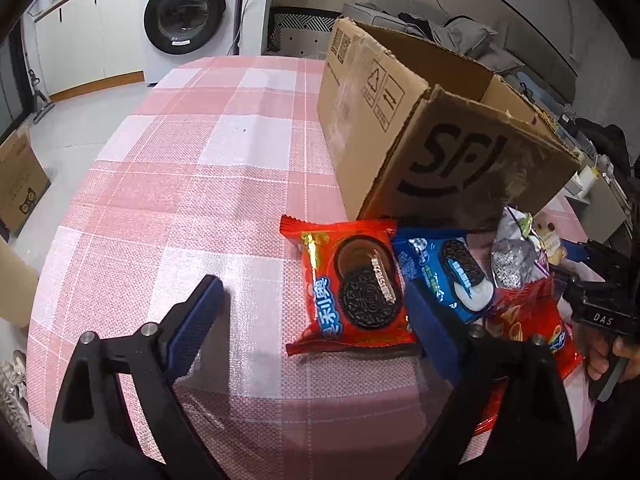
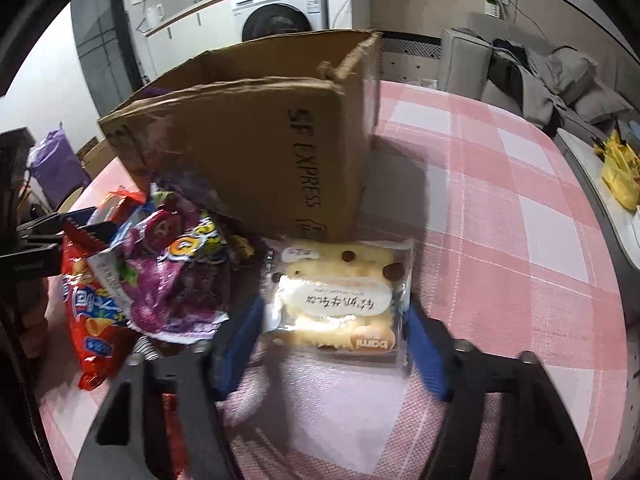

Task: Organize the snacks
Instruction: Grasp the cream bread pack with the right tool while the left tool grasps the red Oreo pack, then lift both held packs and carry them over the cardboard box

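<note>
My right gripper (image 2: 334, 334) brackets the cake pack (image 2: 340, 300) at lower centre, jaws not yet touching; left gripper (image 1: 316, 308) is unclenched around the red cookie pack (image 1: 352, 288).

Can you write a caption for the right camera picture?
Right gripper straddles a bread pack beside the cardboard box.

- You get even, fairly bright indoor light; the cardboard box (image 2: 256, 136) ahead of your right gripper (image 2: 334, 344) shadows the worktop (image 2: 500, 216).
- Its near wall is motion-blurred.
- Fisheye bending and black vignetting crowd both views' edges.
- Glare flecks the red wrapper (image 1: 352, 284).
</note>
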The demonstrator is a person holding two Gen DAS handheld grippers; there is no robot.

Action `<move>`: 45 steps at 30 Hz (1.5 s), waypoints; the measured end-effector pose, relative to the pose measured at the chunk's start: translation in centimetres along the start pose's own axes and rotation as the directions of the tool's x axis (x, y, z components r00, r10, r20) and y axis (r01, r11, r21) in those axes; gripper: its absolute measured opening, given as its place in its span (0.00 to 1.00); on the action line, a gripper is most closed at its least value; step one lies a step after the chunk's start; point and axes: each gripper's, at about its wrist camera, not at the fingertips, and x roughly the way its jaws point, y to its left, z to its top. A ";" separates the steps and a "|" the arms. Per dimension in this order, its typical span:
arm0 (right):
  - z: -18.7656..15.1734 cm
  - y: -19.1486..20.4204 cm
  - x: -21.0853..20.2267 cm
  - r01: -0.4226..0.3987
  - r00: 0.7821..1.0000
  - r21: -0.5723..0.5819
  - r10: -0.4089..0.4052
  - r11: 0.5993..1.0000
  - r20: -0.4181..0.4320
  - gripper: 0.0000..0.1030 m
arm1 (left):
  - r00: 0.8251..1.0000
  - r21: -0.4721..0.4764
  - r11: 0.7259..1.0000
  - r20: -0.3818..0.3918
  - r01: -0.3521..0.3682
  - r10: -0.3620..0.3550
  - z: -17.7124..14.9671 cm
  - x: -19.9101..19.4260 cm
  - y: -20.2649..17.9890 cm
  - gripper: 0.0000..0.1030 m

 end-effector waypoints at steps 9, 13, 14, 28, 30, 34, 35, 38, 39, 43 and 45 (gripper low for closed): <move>0.0 0.4 -1.4 -0.037 0.999 0.001 0.037 0.999 0.032 0.59 | 0.999 0.039 0.999 -0.001 0.034 -0.034 -0.3 -0.3 -0.7 0.72; 0.0 0.7 -2.1 -0.046 0.998 0.000 0.046 0.999 0.046 0.60 | 0.999 0.040 0.998 0.001 0.051 -0.051 -0.3 -0.5 -0.7 0.59; -0.1 0.8 -2.2 -0.045 0.998 -0.002 0.045 0.999 0.047 0.60 | 0.998 0.043 0.997 0.002 0.059 -0.059 -0.4 -0.5 -0.7 0.53; 0.6 0.3 -3.9 -0.063 0.993 0.016 0.061 0.998 0.096 0.60 | 0.990 0.037 0.994 0.097 0.098 -0.101 0.4 -3.8 -0.8 0.39; 0.7 0.1 -4.7 -0.062 0.991 0.024 0.059 0.998 0.118 0.59 | 0.988 0.040 0.995 0.116 0.095 -0.099 0.6 -4.6 -0.9 0.39; 1.0 -0.2 -6.0 -0.062 0.987 0.030 0.057 0.998 0.153 0.59 | 0.984 0.042 0.995 0.154 0.090 -0.095 0.7 -6.3 -1.0 0.39; 1.1 -0.2 -6.5 -0.064 0.985 0.031 0.059 0.997 0.164 0.59 | 0.982 0.044 0.995 0.165 0.090 -0.096 0.8 -6.8 -1.0 0.39; 1.3 -0.3 -7.6 -0.070 0.980 0.037 0.062 0.997 0.188 0.59 | 0.977 0.048 0.995 0.189 0.089 -0.097 1.0 -7.9 -1.2 0.39; 1.4 -0.3 -7.8 -0.069 0.979 0.035 0.061 0.997 0.196 0.59 | 0.976 0.050 0.995 0.196 0.090 -0.098 1.1 -8.3 -1.3 0.39; 1.6 -0.3 -8.7 -0.070 0.974 0.033 0.062 0.997 0.220 0.59 | 0.970 0.060 0.994 0.221 0.094 -0.105 1.2 -9.5 -1.7 0.39; 1.7 -0.2 -9.2 -0.074 0.971 0.035 0.064 0.997 0.230 0.59 | 0.966 0.066 0.993 0.234 0.095 -0.108 1.2 -10.2 -1.9 0.39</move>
